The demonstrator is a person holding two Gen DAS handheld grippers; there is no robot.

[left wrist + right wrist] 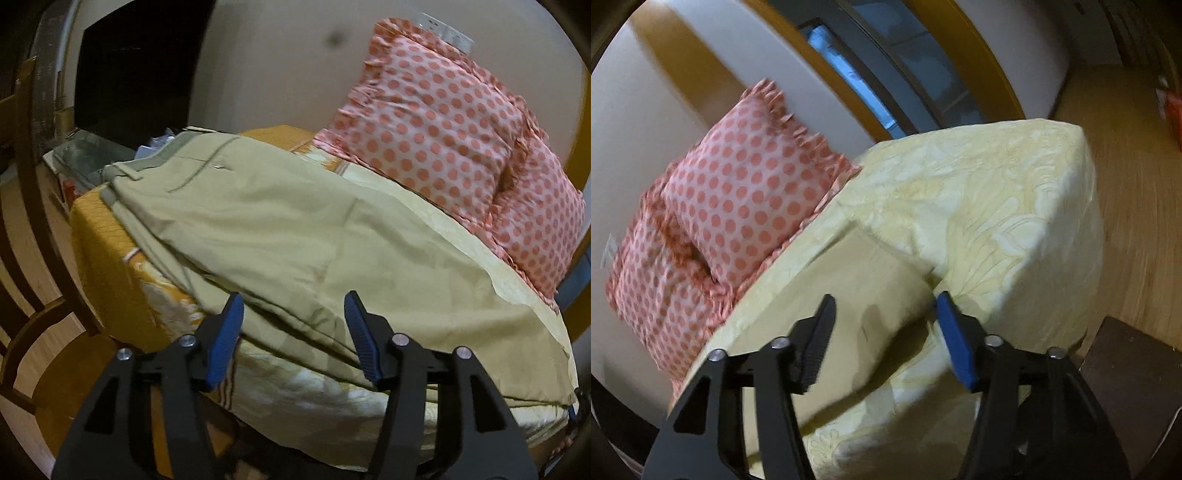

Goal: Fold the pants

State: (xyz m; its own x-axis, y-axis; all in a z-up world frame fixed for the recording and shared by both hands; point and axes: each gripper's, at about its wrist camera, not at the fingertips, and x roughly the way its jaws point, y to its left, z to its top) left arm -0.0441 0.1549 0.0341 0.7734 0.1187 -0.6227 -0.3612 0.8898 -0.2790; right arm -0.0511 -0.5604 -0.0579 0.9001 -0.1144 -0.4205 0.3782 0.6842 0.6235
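**Both grippers spread over the khaki pants on the bed**

My left gripper [293, 314] hangs low at the near edge of the bed [103, 236], pointing forward along the mattress. Its fingers [225, 343] are spread wide with nothing between them. They frame the near edge of the khaki pants [258, 221]. The pants lie flat along the bed, one leg stacked on the other, with the waistband [147, 164] at the far left end, close to the dark wooden chair [44, 206]. The leg ends run away to my right. Two pink polka-dot pillows [443, 129] lean against the wall behind the pants.

My right gripper [886, 314] is tilted, so the bed runs diagonally in its view. Its fingers [955, 339] are also spread apart and grip nothing. Between them lies the end of a pant leg [857, 280] on the pale yellow floral bedsheet [997, 192]. My right finger sits just beside the leg's edge; whether it touches the cloth I cannot tell. The pillows stand well to the left, with wooden floor [1137, 184] beyond the bed corner.
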